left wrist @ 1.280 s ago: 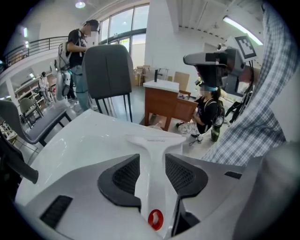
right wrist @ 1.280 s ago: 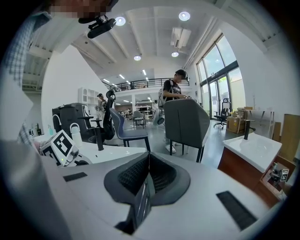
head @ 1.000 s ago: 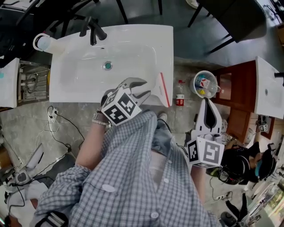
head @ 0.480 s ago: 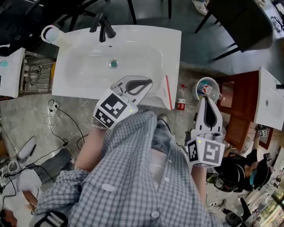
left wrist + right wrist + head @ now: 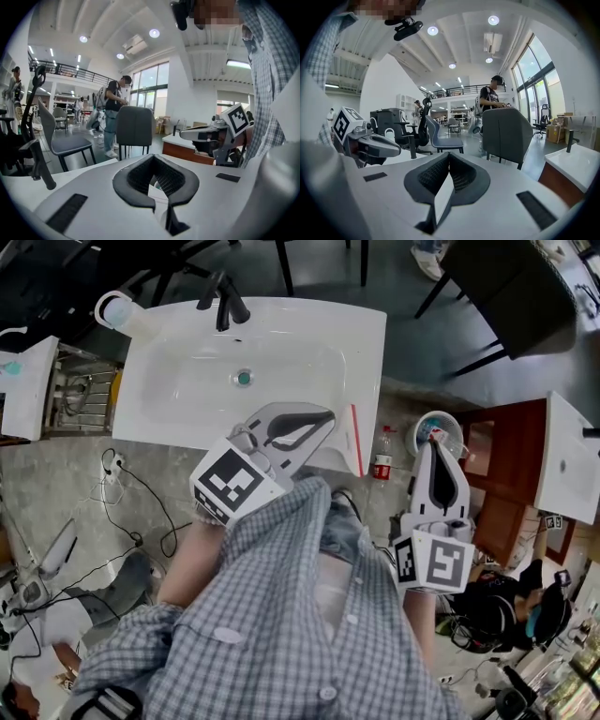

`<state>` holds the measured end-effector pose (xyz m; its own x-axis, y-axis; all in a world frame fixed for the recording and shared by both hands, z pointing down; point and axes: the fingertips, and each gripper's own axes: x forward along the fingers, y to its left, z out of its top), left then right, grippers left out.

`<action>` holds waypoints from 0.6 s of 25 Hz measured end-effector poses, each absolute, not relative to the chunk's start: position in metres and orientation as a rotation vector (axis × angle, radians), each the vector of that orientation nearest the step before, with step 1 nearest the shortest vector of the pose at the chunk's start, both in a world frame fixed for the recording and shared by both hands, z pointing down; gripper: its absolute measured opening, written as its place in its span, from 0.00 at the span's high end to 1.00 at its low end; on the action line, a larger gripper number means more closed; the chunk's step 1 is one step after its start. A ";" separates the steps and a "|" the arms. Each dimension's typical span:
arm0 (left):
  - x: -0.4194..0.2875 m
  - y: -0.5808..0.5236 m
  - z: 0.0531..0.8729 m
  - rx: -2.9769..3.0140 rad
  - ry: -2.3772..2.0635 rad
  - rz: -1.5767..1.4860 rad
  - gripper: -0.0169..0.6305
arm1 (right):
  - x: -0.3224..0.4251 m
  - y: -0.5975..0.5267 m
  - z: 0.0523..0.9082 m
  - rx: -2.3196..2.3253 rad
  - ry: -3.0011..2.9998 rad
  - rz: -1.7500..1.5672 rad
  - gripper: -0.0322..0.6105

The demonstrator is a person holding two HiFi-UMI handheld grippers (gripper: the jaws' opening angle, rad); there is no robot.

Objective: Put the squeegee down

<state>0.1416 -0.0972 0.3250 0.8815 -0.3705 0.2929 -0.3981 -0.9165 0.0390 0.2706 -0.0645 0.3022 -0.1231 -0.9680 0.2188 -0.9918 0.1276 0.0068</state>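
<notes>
White squeegee (image 5: 353,439) with red blade edge; lying flat at right front corner of sink (image 5: 366,343); long edge running front to back; handle side partly hidden.

Left gripper (image 5: 328,418): raised in front of the torso and pointing far and to the right, slightly below level. Its jaws are closed tip to tip, with nothing between them. Its left marker cube (image 5: 234,486) sits at the near end, covering the hand. The bare left forearm (image 5: 192,559) emerges from a checked sleeve (image 5: 272,624) and angles up to the cube.

Right gripper (image 5: 434,446): held well apart at the person's right side, pointing away from the body and slightly below level. Its jaws also meet at the tips and hold nothing. Its right marker cube (image 5: 434,562) sits above the right forearm (image 5: 422,620).
</notes>
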 end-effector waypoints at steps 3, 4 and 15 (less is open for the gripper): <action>0.145 -0.096 0.318 2.966 -0.570 0.408 0.96 | 0.269 -0.066 0.299 1.957 -2.231 0.198 0.94; 0.146 -0.095 0.315 2.975 -0.555 0.401 0.96 | 0.268 -0.067 0.299 1.957 -2.232 0.197 0.94; 0.153 -0.092 0.312 2.992 -0.496 0.362 0.96 | 0.264 -0.066 0.293 1.956 -2.227 0.155 0.94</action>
